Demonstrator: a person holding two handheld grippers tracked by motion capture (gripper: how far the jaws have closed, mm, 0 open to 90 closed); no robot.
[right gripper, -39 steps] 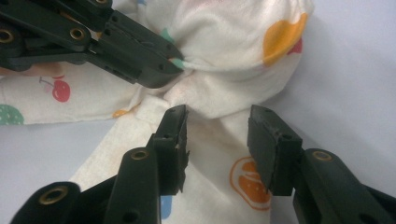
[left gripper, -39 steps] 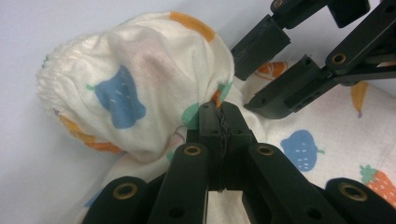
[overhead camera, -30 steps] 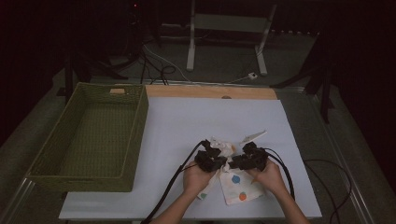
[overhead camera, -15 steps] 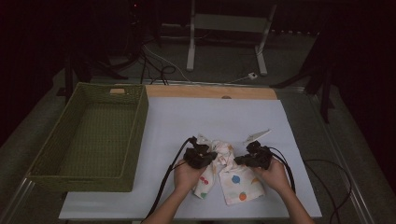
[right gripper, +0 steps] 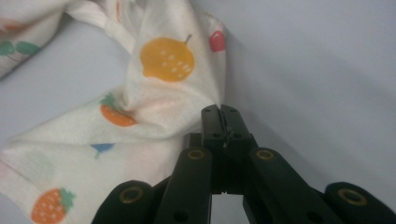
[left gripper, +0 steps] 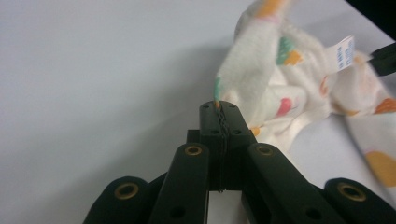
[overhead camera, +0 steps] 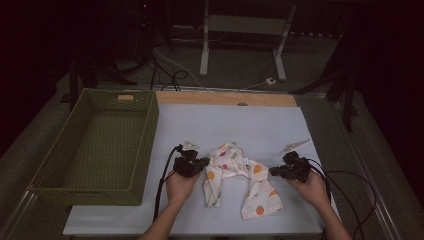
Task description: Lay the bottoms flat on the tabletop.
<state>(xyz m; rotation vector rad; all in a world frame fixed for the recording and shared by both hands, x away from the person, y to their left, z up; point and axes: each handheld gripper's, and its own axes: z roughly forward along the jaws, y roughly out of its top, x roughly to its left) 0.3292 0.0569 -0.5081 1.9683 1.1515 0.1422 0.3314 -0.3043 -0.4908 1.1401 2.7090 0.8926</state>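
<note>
On the white table (overhead camera: pixel 320 125), each claw (left (overhead camera: pixel 204 163), right (overhead camera: pixel 272 171)) is clamped on the fruit-print cloth (overhead camera: pixel 235 167)

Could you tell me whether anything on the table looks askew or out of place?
Only the fruit-print cloth: it lies rumpled and twisted on the white mat, pinched at one edge by the left gripper and at another by the right gripper. The green basket sits squarely.
</note>
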